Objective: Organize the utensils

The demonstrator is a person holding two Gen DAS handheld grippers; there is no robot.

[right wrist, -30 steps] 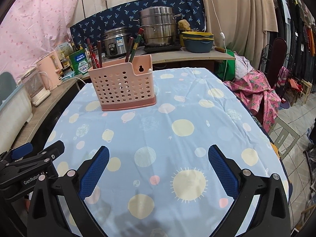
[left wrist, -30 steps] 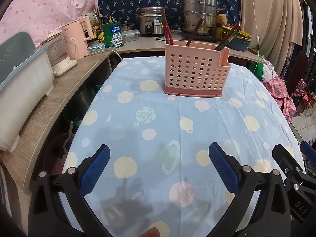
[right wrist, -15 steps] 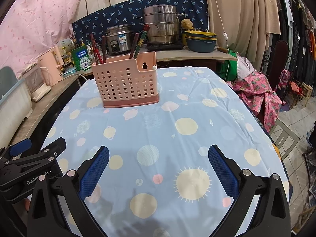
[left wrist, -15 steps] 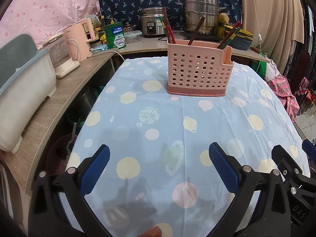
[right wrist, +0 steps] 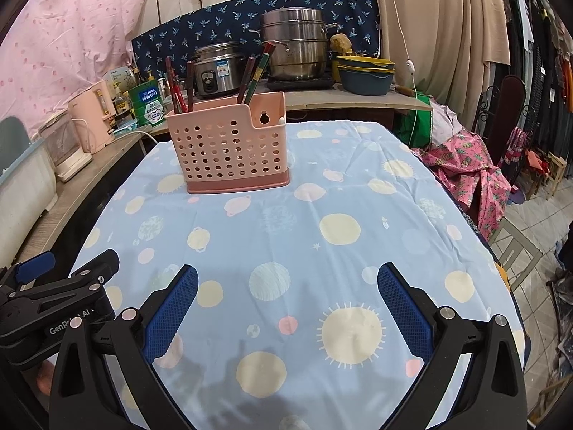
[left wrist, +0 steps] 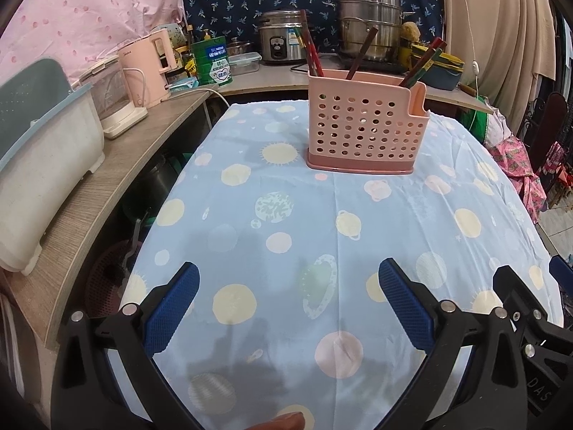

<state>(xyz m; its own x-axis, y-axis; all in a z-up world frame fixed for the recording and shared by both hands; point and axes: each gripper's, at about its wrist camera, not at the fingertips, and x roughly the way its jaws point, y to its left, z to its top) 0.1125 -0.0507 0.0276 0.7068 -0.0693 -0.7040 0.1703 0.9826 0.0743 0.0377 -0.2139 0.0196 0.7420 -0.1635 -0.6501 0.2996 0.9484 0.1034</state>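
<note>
Both tongs, left [left wrist: 286,286] and right [right wrist: 286,286], gape wide and hold nothing over the cloth [left wrist: 358,233], while the caddy [left wrist: 365,129] stands well ahead with chopsticks [left wrist: 311,55] upright in it, so I judge any reach should come from above, nipping one stick near its top.

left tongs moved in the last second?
Yes. The left tongs came forward toward the pink utensil holder, which looms larger against the tablecloth spots.

One pink holder [left wrist: 366,127] with about six chopsticks [left wrist: 311,52], two tongs [left wrist: 288,288] [right wrist: 286,286], one kettle [left wrist: 148,66], one rice cooker [left wrist: 281,41], one steamer pot [left wrist: 370,23], one green can [left wrist: 213,61].
</note>
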